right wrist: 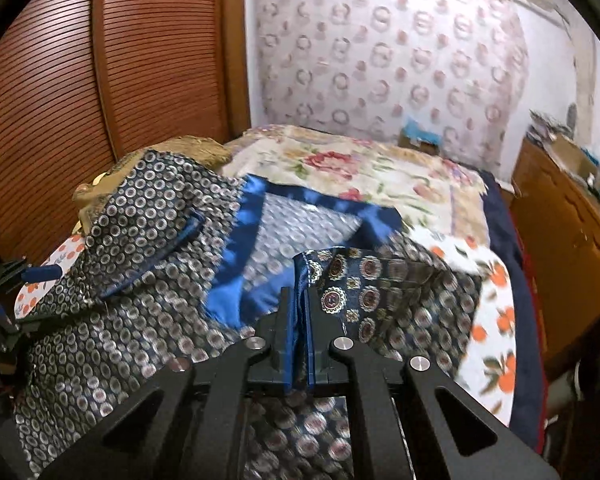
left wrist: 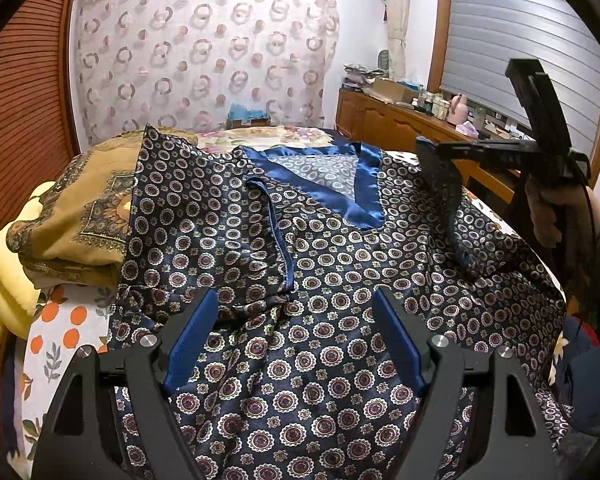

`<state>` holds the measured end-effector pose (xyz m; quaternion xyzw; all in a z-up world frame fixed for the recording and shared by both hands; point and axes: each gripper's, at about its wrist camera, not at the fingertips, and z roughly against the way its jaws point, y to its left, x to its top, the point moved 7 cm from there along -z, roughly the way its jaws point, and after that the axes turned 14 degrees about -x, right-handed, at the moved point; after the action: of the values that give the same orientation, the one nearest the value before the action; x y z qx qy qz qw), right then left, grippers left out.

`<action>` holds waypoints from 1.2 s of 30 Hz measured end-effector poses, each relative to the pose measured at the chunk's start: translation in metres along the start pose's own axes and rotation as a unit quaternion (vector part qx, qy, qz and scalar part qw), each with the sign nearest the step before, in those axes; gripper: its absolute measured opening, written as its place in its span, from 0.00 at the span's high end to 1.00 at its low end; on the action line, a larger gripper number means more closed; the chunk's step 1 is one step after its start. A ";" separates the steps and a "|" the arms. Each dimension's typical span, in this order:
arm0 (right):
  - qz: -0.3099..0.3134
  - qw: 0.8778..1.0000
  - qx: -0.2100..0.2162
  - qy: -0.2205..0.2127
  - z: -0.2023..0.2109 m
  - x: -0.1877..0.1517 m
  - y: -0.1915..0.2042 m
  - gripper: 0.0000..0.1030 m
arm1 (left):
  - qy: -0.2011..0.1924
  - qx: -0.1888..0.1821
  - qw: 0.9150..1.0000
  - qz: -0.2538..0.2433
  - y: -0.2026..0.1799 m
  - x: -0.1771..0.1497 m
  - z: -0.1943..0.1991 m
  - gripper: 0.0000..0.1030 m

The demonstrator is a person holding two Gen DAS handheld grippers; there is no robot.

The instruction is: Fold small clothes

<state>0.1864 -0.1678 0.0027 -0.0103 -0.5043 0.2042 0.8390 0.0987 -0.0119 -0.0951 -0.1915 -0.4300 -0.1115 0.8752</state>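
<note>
A dark blue satin pyjama top [left wrist: 320,264] with a ring pattern and a bright blue collar [left wrist: 364,184] lies spread on the bed. My left gripper [left wrist: 292,312] hovers open just above its lower middle, with nothing between the blue pads [left wrist: 188,340]. My right gripper [right wrist: 298,300] is shut on the blue-trimmed edge of the top's right sleeve [right wrist: 356,280] and holds that fold lifted off the bed. In the left wrist view the right gripper [left wrist: 440,168] appears at the right, raised, with the sleeve [left wrist: 472,240] hanging from it and a hand on its grip.
Folded brown patterned cloth [left wrist: 76,216] and a yellow cloth [left wrist: 8,276] lie at the bed's left edge. A floral quilt [right wrist: 360,176] covers the far part of the bed. A wooden dresser [left wrist: 396,120] with bottles stands at the right, a slatted wooden door [right wrist: 60,80] at the left.
</note>
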 end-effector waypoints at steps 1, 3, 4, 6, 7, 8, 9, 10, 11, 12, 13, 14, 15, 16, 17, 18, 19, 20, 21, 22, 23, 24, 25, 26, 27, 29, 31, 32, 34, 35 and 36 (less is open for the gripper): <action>0.000 1.000 -0.004 -0.001 0.000 0.002 0.001 0.91 | -0.001 0.001 1.000 0.001 0.001 0.000 0.001 0.22; -0.008 1.000 -0.008 -0.003 -0.003 0.002 -0.004 0.77 | -0.003 0.002 1.000 0.002 0.003 0.000 0.003 0.22; -0.015 1.000 -0.007 -0.005 -0.003 0.002 -0.008 0.68 | -0.004 0.003 1.000 0.003 0.004 0.000 0.004 0.22; -0.021 1.000 -0.012 -0.004 -0.005 0.000 -0.011 0.58 | -0.006 0.003 1.000 0.005 0.006 0.000 0.005 0.22; -0.021 1.000 -0.018 -0.002 -0.005 -0.001 -0.013 0.54 | -0.006 0.004 1.000 0.006 0.007 0.000 0.005 0.22; -0.022 0.999 -0.025 0.001 -0.006 -0.005 -0.018 0.50 | -0.007 0.005 1.000 0.006 0.008 0.000 0.005 0.22; -0.022 0.999 -0.029 0.003 -0.002 -0.009 -0.018 0.48 | -0.007 0.006 1.000 0.007 0.010 0.000 0.005 0.22; -0.023 0.999 -0.034 0.009 -0.004 -0.014 -0.022 0.45 | -0.008 0.006 1.000 0.008 0.012 0.001 0.006 0.22; -0.023 0.999 -0.037 0.014 -0.007 -0.017 -0.022 0.44 | -0.008 0.007 1.000 0.009 0.012 0.002 0.006 0.22; -0.024 0.999 -0.042 0.021 -0.011 -0.020 -0.022 0.44 | -0.008 0.008 1.000 0.009 0.013 0.003 0.005 0.22; -0.026 0.998 -0.047 0.029 -0.016 -0.025 -0.026 0.44 | -0.009 0.010 1.000 0.009 0.015 0.004 0.005 0.22; -0.027 0.998 -0.052 0.036 -0.020 -0.028 -0.029 0.44 | -0.009 0.011 1.000 0.009 0.016 0.005 0.005 0.22; -0.029 0.997 -0.059 0.044 -0.025 -0.032 -0.032 0.44 | -0.009 0.011 1.000 0.008 0.019 0.007 0.005 0.22; -0.031 0.996 -0.064 0.053 -0.031 -0.036 -0.035 0.44 | -0.008 0.011 1.000 0.007 0.020 0.009 0.004 0.22; -0.034 0.995 -0.068 0.061 -0.037 -0.040 -0.038 0.44 | -0.008 0.013 1.000 0.006 0.023 0.011 0.004 0.22; -0.036 0.995 -0.071 0.067 -0.042 -0.039 -0.042 0.44 | -0.008 0.017 1.000 0.004 0.026 0.015 0.004 0.22; -0.040 0.994 -0.075 0.074 -0.048 -0.041 -0.045 0.44 | -0.010 0.020 1.000 0.002 0.030 0.019 0.003 0.22; -0.043 0.993 -0.077 0.079 -0.053 -0.040 -0.049 0.44 | -0.010 0.022 1.000 0.000 0.032 0.022 0.003 0.22; -0.047 0.992 -0.078 0.083 -0.058 -0.039 -0.052 0.44 | -0.009 0.026 1.000 -0.002 0.036 0.027 0.002 0.22; -0.050 0.992 -0.079 0.086 -0.062 -0.038 -0.055 0.44 | -0.008 0.029 1.000 -0.003 0.040 0.031 0.000 0.22; -0.054 0.991 -0.080 0.089 -0.067 -0.038 -0.058 0.44 | -0.008 0.032 0.999 -0.004 0.045 0.035 -0.001 0.22; -0.056 0.991 -0.081 0.092 -0.071 -0.039 -0.061 0.44 | -0.006 0.035 0.999 -0.004 0.051 0.040 -0.004 0.22; -0.057 0.991 -0.082 0.094 -0.074 -0.039 -0.063 0.44 | -0.005 0.037 0.999 -0.004 0.054 0.043 -0.006 0.22; -0.057 0.990 -0.084 0.095 -0.078 -0.038 -0.066 0.44 | -0.004 0.039 0.999 -0.004 0.059 0.047 -0.008 0.22; -0.058 0.990 -0.086 0.095 -0.083 -0.037 -0.068 0.44 | -0.003 0.042 0.999 -0.004 0.064 0.051 -0.010 0.22; -0.062 0.989 -0.089 0.097 -0.089 -0.035 -0.075 0.44 | -0.001 0.049 0.999 -0.002 0.074 0.058 -0.014 0.22; -0.067 0.988 -0.094 0.099 -0.093 -0.036 -0.083 0.44 | -0.002 0.055 0.998 0.002 0.082 0.064 -0.017 0.22; -0.069 0.988 -0.096 0.099 -0.097 -0.034 -0.086 0.44 | -0.002 0.056 0.998 0.006 0.087 0.067 -0.019 0.22; -0.071 0.988 -0.098 0.101 -0.104 -0.032 -0.091 0.44 | 0.000 0.056 0.998 0.012 0.093 0.070 -0.022 0.22; -0.071 0.988 -0.097 0.102 -0.108 -0.031 -0.094 0.44 | 0.003 0.058 0.998 0.014 0.097 0.072 -0.024 0.22; -0.070 0.987 -0.097 0.103 -0.113 -0.030 -0.097 0.44 | 0.005 0.061 0.998 0.014 0.100 0.073 -0.026 0.22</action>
<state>0.3022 -0.2461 -0.0565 -0.0773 -0.4316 0.0929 0.8939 0.1977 0.0648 -0.0751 -0.1432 -0.4291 -0.0734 0.8888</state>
